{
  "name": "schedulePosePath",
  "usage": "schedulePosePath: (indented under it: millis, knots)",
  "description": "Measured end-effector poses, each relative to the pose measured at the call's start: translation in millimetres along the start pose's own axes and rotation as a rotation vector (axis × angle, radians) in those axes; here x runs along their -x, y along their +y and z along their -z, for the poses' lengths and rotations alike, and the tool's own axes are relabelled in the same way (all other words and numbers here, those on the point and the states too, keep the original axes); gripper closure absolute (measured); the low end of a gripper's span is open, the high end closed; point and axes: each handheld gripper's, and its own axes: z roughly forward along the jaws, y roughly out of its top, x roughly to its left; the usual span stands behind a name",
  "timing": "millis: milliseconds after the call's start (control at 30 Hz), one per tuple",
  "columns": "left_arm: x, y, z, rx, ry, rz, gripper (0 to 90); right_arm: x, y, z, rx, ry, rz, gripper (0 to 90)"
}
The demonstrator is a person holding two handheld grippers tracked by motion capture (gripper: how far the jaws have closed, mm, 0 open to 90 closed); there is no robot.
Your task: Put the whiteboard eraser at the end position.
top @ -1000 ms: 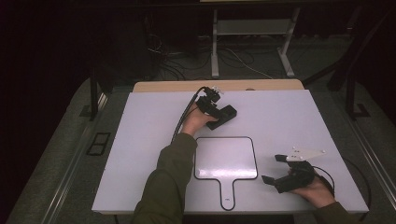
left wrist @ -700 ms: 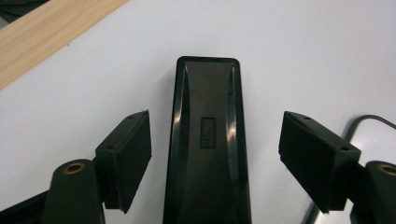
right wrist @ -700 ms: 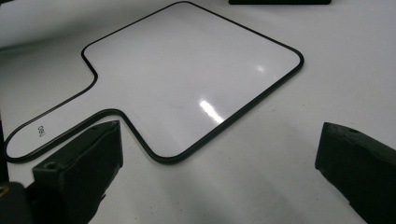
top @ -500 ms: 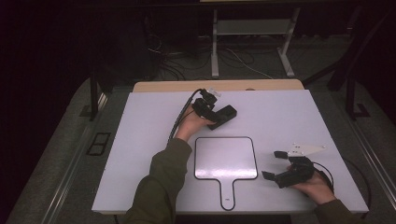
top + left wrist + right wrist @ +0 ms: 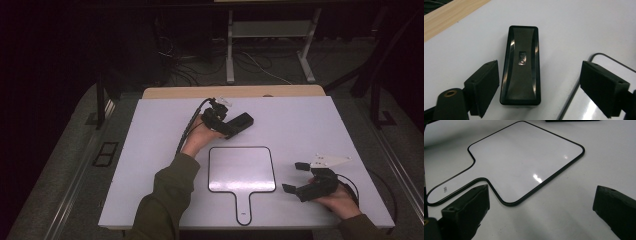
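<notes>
The left gripper has its jaws spread wide apart, with the black eraser lying flat between them, its near end just inside the jaw tips and its long side running away toward 12 o'clock; the jaw on the 9 o'clock side sits just beside the eraser's edge, while the other stands well clear of it, over the rim of the small whiteboard. In the high view the left gripper is at about 12 o'clock from the whiteboard, and the eraser rests on the bench just past the board's far edge. The right gripper also has its jaws apart and grips nothing; they face the whiteboard, with the handle off toward 9 o'clock, and no jaw touches the board. In the high view the right gripper rests at about 3 o'clock from the board, near but apart. The work in hand looks like picking up the eraser. The risk, as I judge it, is the uneven gap: if the jaws close from here, the nearer one meets the eraser first and may push it sideways toward the board or swing it round before the far jaw arrives. Only the near end lies between the jaws, so a grip there could let the smooth, glossy case tip or slip out on lifting.
</notes>
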Motion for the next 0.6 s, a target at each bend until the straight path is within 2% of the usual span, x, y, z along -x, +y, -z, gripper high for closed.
schedulePosePath:
  millis: [167,233,433,467,600]
  knots:
    - [5.4,-8.6,9.0,0.013,0.001,-0.038,11.3,-1.1,-0.2,0.4,-0.004,-0.003,0.006,0.0]
    - [9.7,-12.2,12.8,0.026,0.005,-0.020,10.2,-1.3,-0.2,0.1,-0.005,-0.006,0.008,0.0]
    - [19.5,-23.4,19.9,0.040,0.002,-0.027,7.9,-2.2,-0.5,-0.2,-0.008,-0.012,0.005,0.0]
    - [21.2,-25.8,20.3,0.057,0.003,-0.022,7.6,-2.3,-0.6,-0.3,-0.009,-0.013,0.005,0.0]
    - [26.1,-33.5,25.6,0.051,0.009,-0.025,4.3,-3.0,-0.8,-0.9,-0.011,-0.013,0.005,0.0]
